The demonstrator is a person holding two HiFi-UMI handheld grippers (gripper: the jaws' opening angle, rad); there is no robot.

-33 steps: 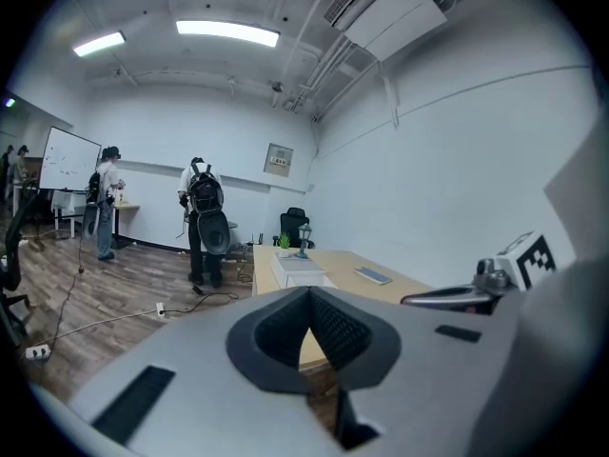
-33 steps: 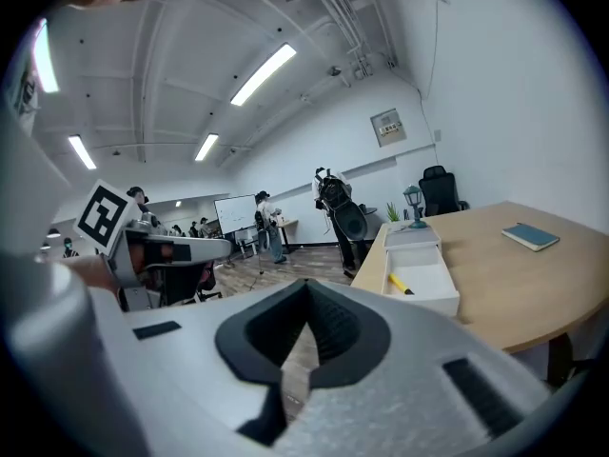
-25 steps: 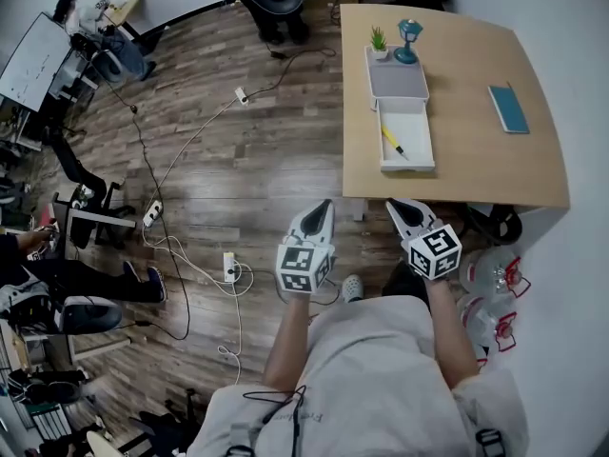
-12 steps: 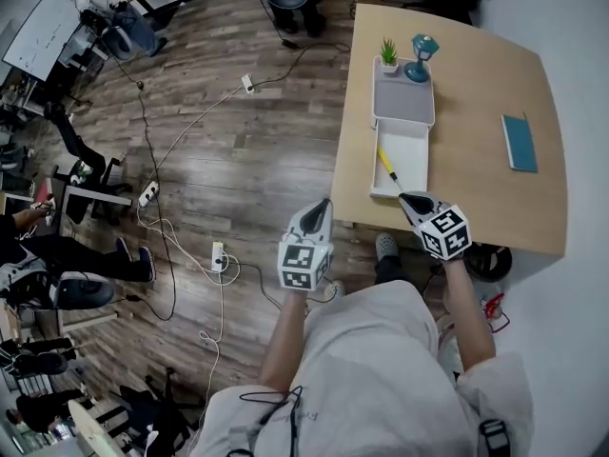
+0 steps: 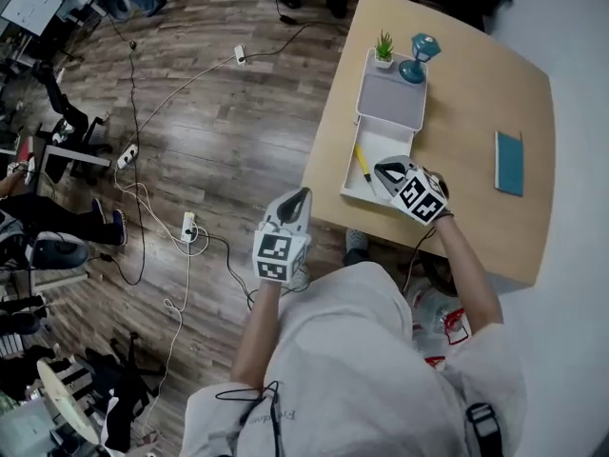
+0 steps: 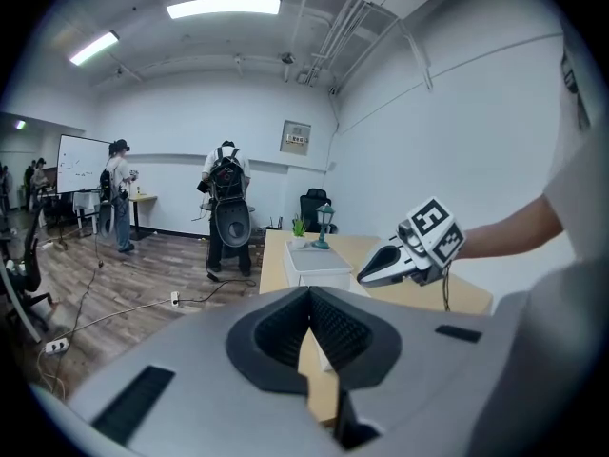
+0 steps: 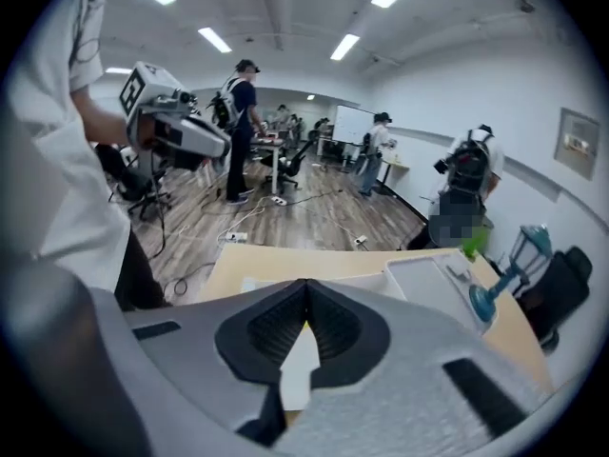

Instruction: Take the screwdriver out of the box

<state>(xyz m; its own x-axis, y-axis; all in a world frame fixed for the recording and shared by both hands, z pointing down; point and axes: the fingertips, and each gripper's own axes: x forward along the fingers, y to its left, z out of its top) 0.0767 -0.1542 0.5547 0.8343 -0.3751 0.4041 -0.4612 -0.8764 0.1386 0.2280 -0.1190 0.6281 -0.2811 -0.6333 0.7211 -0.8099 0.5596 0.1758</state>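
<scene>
A yellow-handled screwdriver (image 5: 362, 161) lies in the open white tray (image 5: 348, 190) that juts from the white box (image 5: 392, 101) on the wooden table (image 5: 476, 112). My right gripper (image 5: 380, 171) hangs over that tray, its tip just right of the screwdriver, jaws shut with nothing between them. In the left gripper view the right gripper (image 6: 367, 276) shows in front of the box (image 6: 319, 255). My left gripper (image 5: 299, 196) stays off the table's near-left edge over the floor, jaws shut and empty.
A small potted plant (image 5: 383, 46) and a teal lamp (image 5: 416, 53) stand at the box's far end. A teal book (image 5: 509, 163) lies on the table's right side. Cables and power strips (image 5: 188, 225) trail over the wooden floor; people stand in the room's far part.
My right gripper went from the table's near edge forward and left to over the open tray, rolling as it went. The left gripper and the person moved closer to the table.
</scene>
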